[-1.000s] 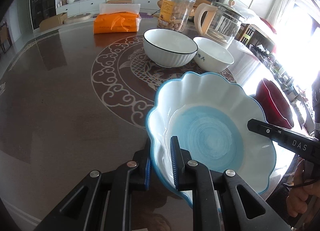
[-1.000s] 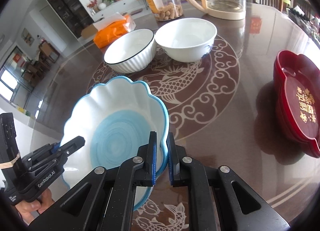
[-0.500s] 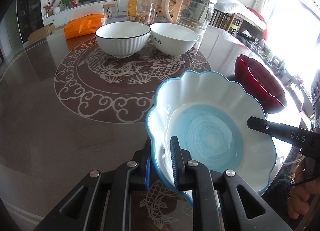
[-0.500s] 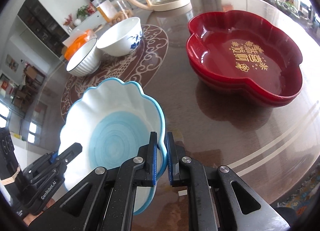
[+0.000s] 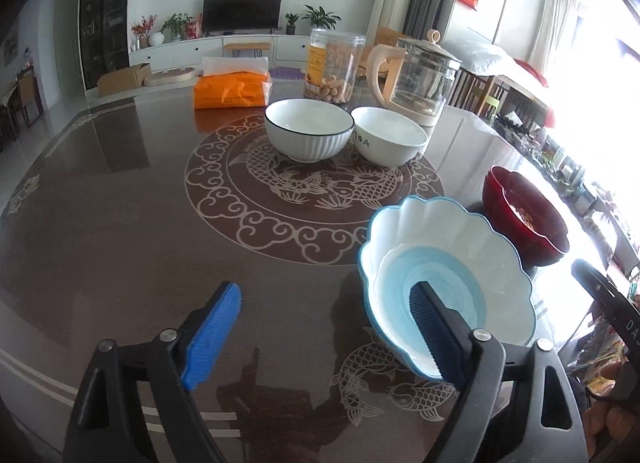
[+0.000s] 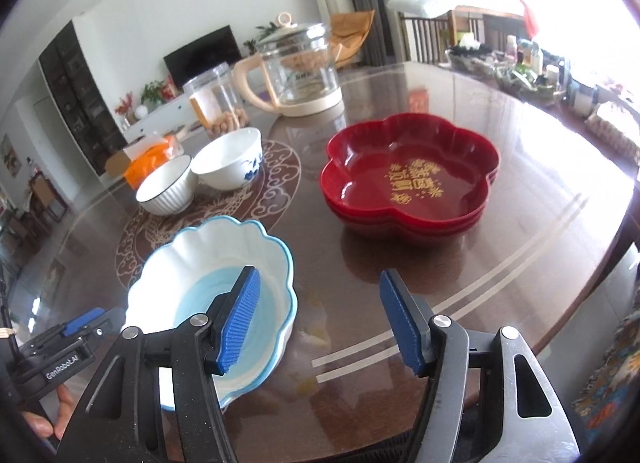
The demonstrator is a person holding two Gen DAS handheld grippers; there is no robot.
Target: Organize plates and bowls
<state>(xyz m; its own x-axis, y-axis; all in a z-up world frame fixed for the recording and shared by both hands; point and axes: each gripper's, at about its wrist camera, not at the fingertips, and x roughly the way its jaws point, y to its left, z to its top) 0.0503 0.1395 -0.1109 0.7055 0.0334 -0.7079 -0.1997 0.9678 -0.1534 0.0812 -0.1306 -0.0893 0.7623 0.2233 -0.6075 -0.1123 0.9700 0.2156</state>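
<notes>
white bowls (image 5: pixel 309 135) number two, one blue scalloped bowl (image 6: pixel 212 283), stacked red dishes (image 6: pixel 408 171).

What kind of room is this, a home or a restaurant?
Most likely a home's living and dining room: a television on a low cabinet, houseplants, and a patterned round dining table.
</notes>
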